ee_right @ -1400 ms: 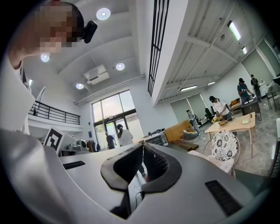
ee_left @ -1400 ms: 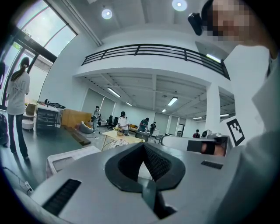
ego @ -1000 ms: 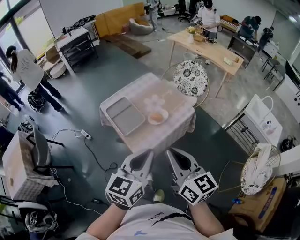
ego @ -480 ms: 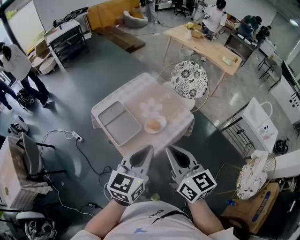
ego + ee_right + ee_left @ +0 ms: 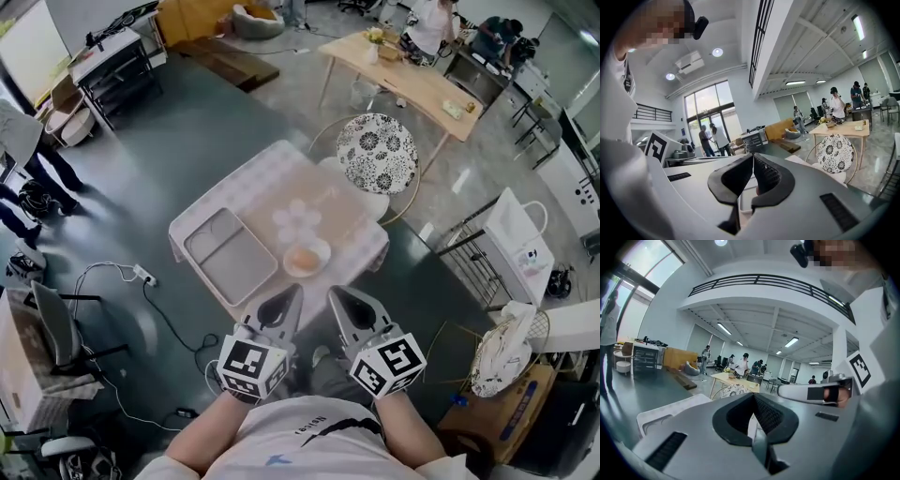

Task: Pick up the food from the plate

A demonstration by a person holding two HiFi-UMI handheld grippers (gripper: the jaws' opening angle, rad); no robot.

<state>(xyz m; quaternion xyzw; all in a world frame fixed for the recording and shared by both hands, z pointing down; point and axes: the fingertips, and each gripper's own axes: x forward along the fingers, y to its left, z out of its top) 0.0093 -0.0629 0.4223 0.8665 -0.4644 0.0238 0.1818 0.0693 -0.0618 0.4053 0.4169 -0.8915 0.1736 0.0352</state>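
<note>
- My left claw (image 5: 292,292) and right claw (image 5: 334,292) are both pressed together and empty, side by side, aimed at the table (image 5: 246,180).
- The food (image 5: 302,258) sits on the plate (image 5: 323,249) beside the tray (image 5: 228,255), near the table's closest edge, well apart from both claws.
- Shut is probably just carry posture; I need to spread one before the grab.

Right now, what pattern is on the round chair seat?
Chair seat: black-and-white floral, clearest in the head view.

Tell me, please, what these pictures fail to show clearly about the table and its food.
Head view: the food is too small and washed out to identify.
Head view: the pale round things beyond the plate are bleached by glare, so I cannot tell what kind they are.
Left gripper view: the plate is hidden behind the left gripper itself.
</note>
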